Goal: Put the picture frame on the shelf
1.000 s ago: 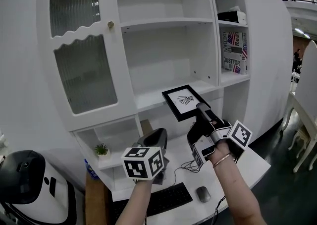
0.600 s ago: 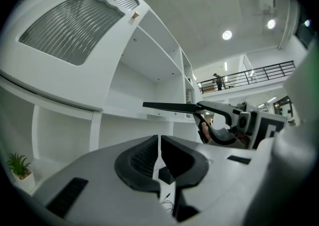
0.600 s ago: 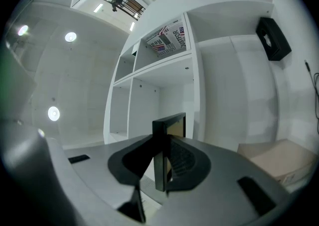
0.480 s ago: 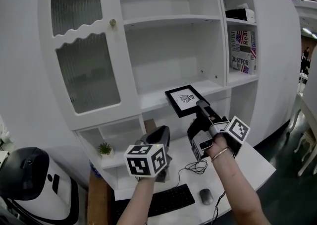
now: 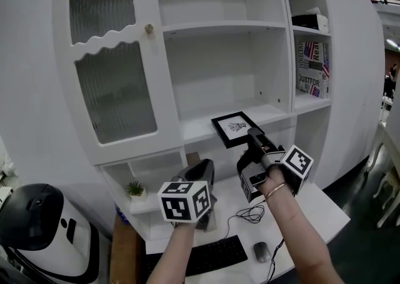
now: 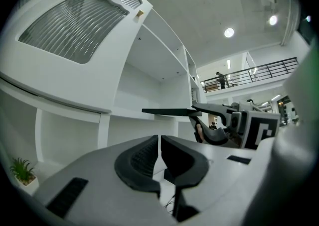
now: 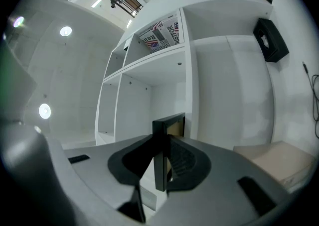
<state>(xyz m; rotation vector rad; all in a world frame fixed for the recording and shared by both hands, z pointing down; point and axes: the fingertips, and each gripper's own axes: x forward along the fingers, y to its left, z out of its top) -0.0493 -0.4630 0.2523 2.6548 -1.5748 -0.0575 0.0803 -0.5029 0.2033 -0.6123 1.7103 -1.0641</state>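
Note:
The picture frame point(image 5: 235, 127), black with a white mat and a small dark drawing, is held nearly flat just in front of the edge of the middle shelf point(image 5: 199, 129) of the white cabinet. My right gripper point(image 5: 252, 134) is shut on its near edge. In the right gripper view the frame point(image 7: 169, 125) stands edge-on between the jaws of that gripper point(image 7: 162, 146). My left gripper point(image 5: 200, 172) hangs lower and to the left, shut with nothing in it. From the left gripper point(image 6: 159, 146), the frame point(image 6: 167, 112) appears as a thin dark slab.
A ribbed-glass cabinet door point(image 5: 115, 92) closes the left bay. Magazines point(image 5: 312, 67) and a black box point(image 5: 310, 21) fill the right-hand shelves. A small plant point(image 5: 135, 187) sits in a low cubby. A keyboard point(image 5: 210, 254), a mouse point(image 5: 261, 251) and a cable lie on the desk below.
My right gripper has carried the frame a little forward, toward the middle shelf's edge. The left gripper has hardly moved.

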